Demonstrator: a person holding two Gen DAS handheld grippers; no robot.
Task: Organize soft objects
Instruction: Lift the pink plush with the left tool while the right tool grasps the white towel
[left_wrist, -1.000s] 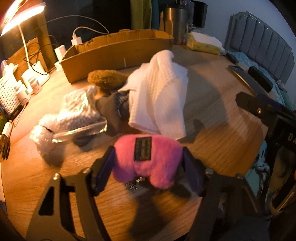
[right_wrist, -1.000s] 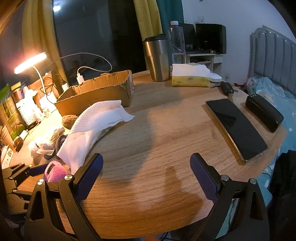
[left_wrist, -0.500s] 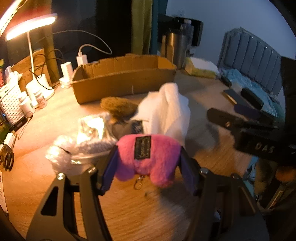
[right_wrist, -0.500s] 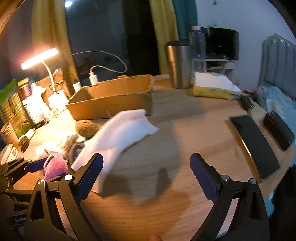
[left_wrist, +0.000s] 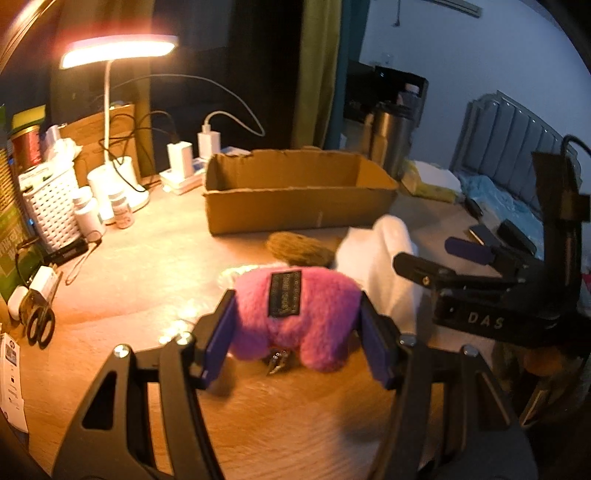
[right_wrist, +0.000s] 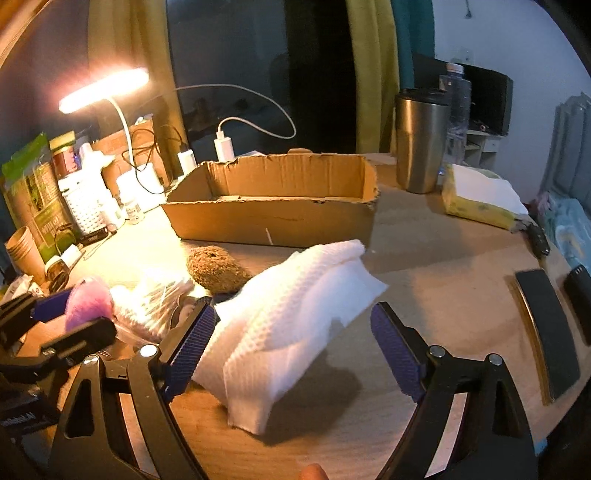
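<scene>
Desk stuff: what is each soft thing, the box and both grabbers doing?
Fluffy pink plush toy: squeezed, lifted.
Left gripper: shut on it.
Right gripper: open, jaws just narrowing, over towel.
White waffle towel: crumpled on desk.
Brown cardboard box: open, looks empty.
Brown fuzzy ball: lying beside box.

We see a fuzzy pink plush toy (left_wrist: 295, 317), a waffle-textured white cloth (right_wrist: 288, 317), a matt corrugated cardboard box (right_wrist: 273, 218) and a wood-grain tabletop (right_wrist: 424, 266).

Round wooden table (right_wrist: 424, 258) under a lit white desk lamp (right_wrist: 105, 88), warm glow to the left. Dark window (right_wrist: 258, 74) behind, yellow-green and teal curtains (right_wrist: 373, 74) beside it. Pale wall (left_wrist: 480, 55) and grey padded headboard (left_wrist: 517, 140) at right.
</scene>
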